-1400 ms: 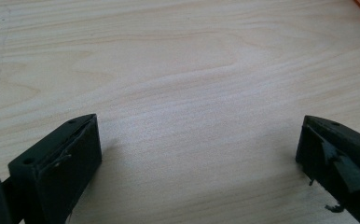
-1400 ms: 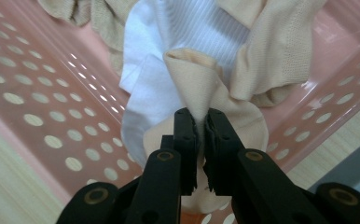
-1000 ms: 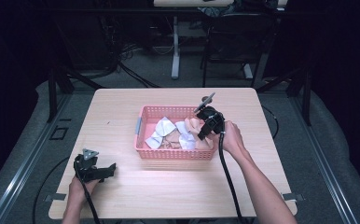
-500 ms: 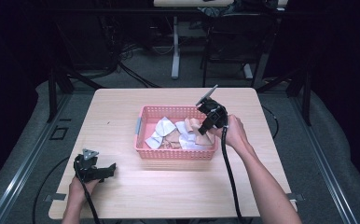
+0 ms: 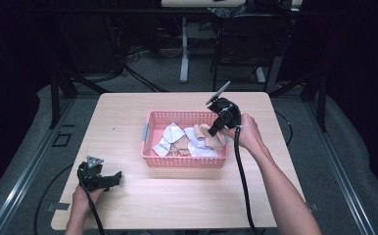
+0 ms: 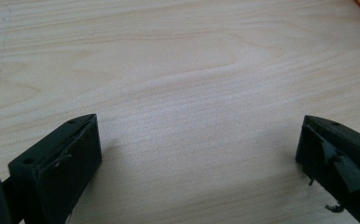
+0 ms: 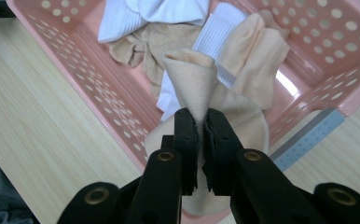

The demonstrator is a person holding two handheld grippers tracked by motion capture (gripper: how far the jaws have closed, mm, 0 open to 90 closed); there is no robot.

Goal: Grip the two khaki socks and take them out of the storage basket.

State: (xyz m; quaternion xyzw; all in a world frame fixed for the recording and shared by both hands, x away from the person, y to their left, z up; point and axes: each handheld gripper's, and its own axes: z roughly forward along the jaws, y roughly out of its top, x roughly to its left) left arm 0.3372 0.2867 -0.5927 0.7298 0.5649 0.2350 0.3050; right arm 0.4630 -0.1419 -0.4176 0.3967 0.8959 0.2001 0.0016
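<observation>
The table (image 5: pixel 128 117) spans the middle of the high view, a pale wood top with dark floor and cables around it. Just right of its centre stands the basket (image 5: pixel 150 147), pink and perforated, with a grey handle at its left end; in the right gripper view its walls run from the upper left corner down toward the lower middle of the frame and across the upper right. Inside lies a heap of socks, white ribbed ones (image 7: pixel 220 32) and beige ones (image 7: pixel 145 49) tangled together, the white mostly toward the top of the right gripper view. The right tongs (image 5: pixel 215 131) hang over the right end of the basket in the high view, held from the lower right by a hand (image 5: pixel 248 137); in their own view, at bottom centre, the jaws are pinched nearly together on a fold of one beige sock (image 7: pixel 192 74), which rises from them as a narrow cone, its lower part spreading over the basket's near rim. The left tongs (image 5: pixel 116 176) rest low at the lower left of the high view, well apart from the basket, on bare table; in their own view the jaws stand wide at the lower corners with nothing between them.
</observation>
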